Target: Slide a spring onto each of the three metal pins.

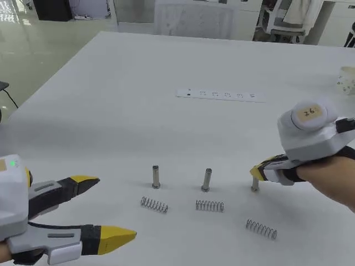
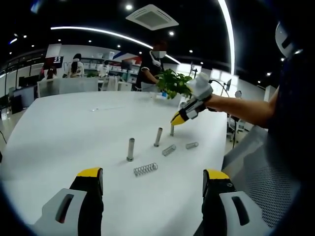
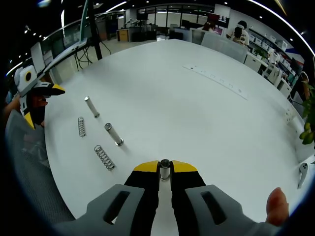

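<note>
Gripping the rightmost pin [image 1: 255, 187] of three, my right tongs [image 3: 165, 166], marked 26; left tongs [image 1: 115, 208] wide, empty; three springs [image 1: 209, 205] beside the pins.

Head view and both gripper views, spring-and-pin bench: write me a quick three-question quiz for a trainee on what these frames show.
1. How many springs lie on the table?
2. The right gripper is shut on: A) a spring, B) the right-hand pin, C) nothing.
3. True or false: a spring already sits on one of the pins.
Key: 1) three; 2) B; 3) false.
</note>
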`<state>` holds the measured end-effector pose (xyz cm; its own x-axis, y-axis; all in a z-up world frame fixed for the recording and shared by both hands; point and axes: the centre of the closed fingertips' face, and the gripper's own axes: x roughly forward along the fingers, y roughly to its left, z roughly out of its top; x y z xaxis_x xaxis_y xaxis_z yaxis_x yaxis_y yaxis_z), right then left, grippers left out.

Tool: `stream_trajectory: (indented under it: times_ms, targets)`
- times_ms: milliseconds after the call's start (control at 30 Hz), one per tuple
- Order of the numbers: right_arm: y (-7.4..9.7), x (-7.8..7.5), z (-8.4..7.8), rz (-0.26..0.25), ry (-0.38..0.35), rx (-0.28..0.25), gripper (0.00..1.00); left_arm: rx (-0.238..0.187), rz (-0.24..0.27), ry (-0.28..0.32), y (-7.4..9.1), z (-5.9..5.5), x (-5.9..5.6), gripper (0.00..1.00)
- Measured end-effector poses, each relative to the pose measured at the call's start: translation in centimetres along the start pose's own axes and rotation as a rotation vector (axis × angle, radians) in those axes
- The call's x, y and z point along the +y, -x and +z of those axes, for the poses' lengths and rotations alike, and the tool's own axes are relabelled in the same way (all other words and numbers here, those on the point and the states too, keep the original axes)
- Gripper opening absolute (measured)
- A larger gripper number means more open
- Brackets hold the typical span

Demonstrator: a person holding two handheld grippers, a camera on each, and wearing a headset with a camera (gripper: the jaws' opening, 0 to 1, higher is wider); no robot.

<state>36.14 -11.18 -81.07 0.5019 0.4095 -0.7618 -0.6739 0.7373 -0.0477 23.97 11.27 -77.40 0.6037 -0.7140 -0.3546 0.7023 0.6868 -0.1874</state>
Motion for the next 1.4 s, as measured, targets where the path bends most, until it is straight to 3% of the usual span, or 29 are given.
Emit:
stream_trajectory:
  times_ms: [400, 1400]
  targets:
    - [0.39, -0.08, -0.46, 0.007, -0.029, -0.005, 0.06, 0.001, -0.011, -0.006, -0.16, 0.12, -0.19, 0.80]
    - [0.36, 0.31, -0.70, 0.011, 0.030, -0.009, 0.11, -0.002, -0.016, -0.004, -0.21, 0.09, -0.16, 0.80]
